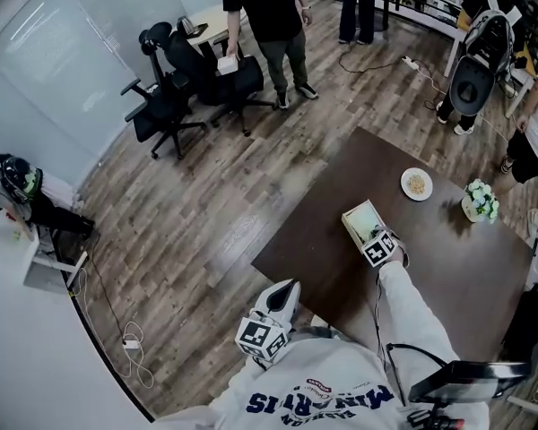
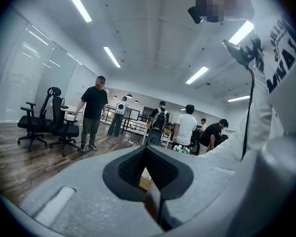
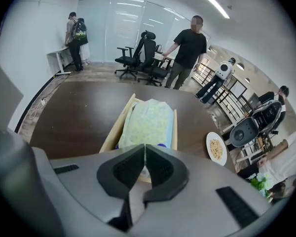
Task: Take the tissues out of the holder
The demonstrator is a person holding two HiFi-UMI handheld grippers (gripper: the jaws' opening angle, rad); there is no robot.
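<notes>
Where dark matte surface (image 3: pixel 79 112) carries pale rectangular wooden holder (image 3: pixel 116 125), soft crinkly tissue pack (image 3: pixel 150 122) lies inside. Right gripper (image 3: pixel 145 154): fingers closed together at pack's near end, which they hide; pinch on wrapper not discernible. Left gripper (image 2: pixel 147 154): fingers closed, empty, clear of surface.

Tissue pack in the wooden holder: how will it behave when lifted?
The tissue pack looks soft and film-wrapped: probably floppy, sagging if pinched at one end. Likely light for its bulk. It fills the wooden holder nearly wall to wall, so the holder may drag along.
</notes>
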